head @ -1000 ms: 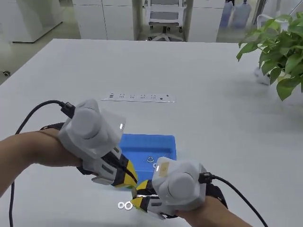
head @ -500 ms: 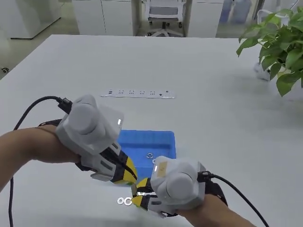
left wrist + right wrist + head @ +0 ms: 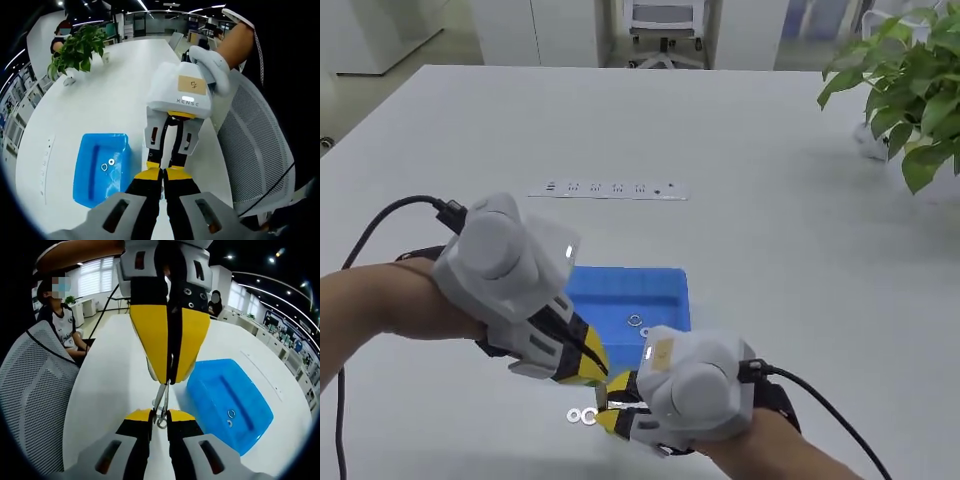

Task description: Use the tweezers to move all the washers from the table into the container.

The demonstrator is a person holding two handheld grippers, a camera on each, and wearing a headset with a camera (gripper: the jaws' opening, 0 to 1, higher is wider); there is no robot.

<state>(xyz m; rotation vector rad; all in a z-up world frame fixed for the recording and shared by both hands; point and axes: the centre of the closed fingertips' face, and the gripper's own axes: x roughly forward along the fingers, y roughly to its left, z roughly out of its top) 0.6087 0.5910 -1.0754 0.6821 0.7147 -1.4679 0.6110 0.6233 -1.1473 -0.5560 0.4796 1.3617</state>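
Observation:
Metal tweezers [image 3: 163,397] run from my left gripper's [image 3: 170,380] shut yellow jaws down between my right gripper's [image 3: 160,416] jaws, which are closed on their thin end. A small ring [image 3: 161,423] shows at that end. In the head view the left gripper [image 3: 595,372] and right gripper [image 3: 607,410] meet tip to tip at the near edge of the blue container [image 3: 620,287]. Two washers [image 3: 582,416] lie on the table just left of the right gripper. Two more washers [image 3: 107,164] lie inside the container [image 3: 85,175].
A white power strip [image 3: 608,190] lies beyond the container. A potted plant [image 3: 905,90] stands at the far right. Cables trail from both grippers. A mesh chair [image 3: 250,150] and a seated person [image 3: 62,315] are beside the table.
The head camera has tilted slightly, shifting the scene. Both grippers stay tip to tip at the container's near edge. The two washers on the table have not moved.

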